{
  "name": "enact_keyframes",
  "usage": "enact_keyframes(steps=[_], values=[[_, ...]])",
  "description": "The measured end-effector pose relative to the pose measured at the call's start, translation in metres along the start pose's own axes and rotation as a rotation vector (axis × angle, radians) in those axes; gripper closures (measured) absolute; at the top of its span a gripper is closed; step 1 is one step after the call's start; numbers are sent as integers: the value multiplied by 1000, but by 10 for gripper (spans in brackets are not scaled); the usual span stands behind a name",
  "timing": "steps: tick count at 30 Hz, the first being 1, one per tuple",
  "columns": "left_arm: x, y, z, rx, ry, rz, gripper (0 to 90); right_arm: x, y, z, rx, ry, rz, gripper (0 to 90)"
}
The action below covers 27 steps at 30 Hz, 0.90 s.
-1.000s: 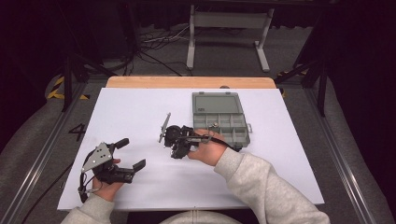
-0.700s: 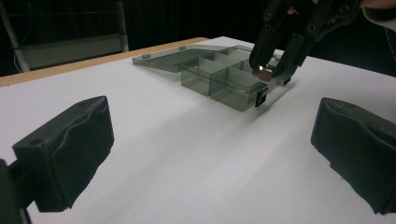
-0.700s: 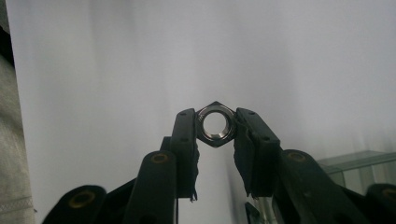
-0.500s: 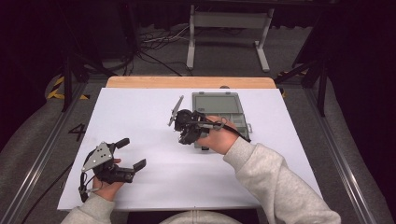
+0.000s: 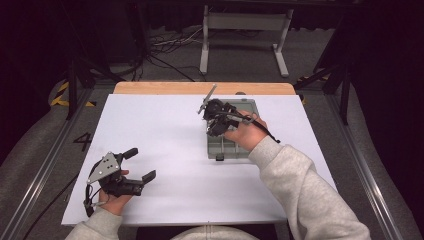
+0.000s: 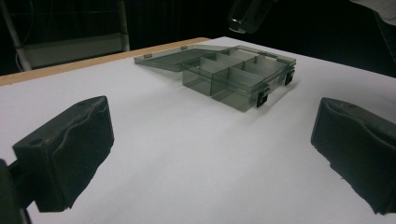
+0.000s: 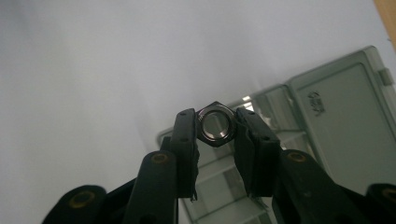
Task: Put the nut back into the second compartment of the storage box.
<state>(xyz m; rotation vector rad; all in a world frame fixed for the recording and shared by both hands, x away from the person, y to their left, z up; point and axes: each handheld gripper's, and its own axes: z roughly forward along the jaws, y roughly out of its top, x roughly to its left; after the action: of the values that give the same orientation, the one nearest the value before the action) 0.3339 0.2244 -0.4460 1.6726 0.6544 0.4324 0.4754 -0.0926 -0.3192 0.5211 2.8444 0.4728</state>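
Observation:
A dark metal hex nut (image 7: pixel 215 125) is pinched between the tips of my right gripper (image 7: pixel 215 140), which is shut on it. That right gripper (image 5: pixel 216 126) hovers over the near-left part of a smoky clear compartment box (image 5: pixel 227 149). The box's lid (image 7: pixel 336 116) lies folded open and flat. The box (image 6: pixel 233 77) has several divided cells, and whether anything lies in them I cannot tell. My left gripper (image 5: pixel 141 165) rests at the front left of the white table, open, with nothing between its pads (image 6: pixel 70 149).
White sheet (image 5: pixel 160 135) covers the table, with a wooden strip (image 5: pixel 165 88) along the far edge. Metal rails (image 5: pixel 45 165) run down both sides. A white stand (image 5: pixel 240 22) and cables sit on the floor beyond.
My right gripper has carried the nut away from the table's middle, farther and rightward, to above the box. The left gripper has stayed put.

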Motion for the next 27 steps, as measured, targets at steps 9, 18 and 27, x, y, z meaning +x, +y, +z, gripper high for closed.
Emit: enact_keyframes(steps=[9, 18, 27], values=[[0, 0, 1, 3, -1, 5, 0, -37, -19, 0, 2, -41, 103, 699], [0, 0, 1, 5, -1, -2, 0, -55, -28, 12, 18, -56, 161, 699], [1, 0, 0, 5, -2, 1, 0, -74, -40, 39, 59, -44, 233, 699]])
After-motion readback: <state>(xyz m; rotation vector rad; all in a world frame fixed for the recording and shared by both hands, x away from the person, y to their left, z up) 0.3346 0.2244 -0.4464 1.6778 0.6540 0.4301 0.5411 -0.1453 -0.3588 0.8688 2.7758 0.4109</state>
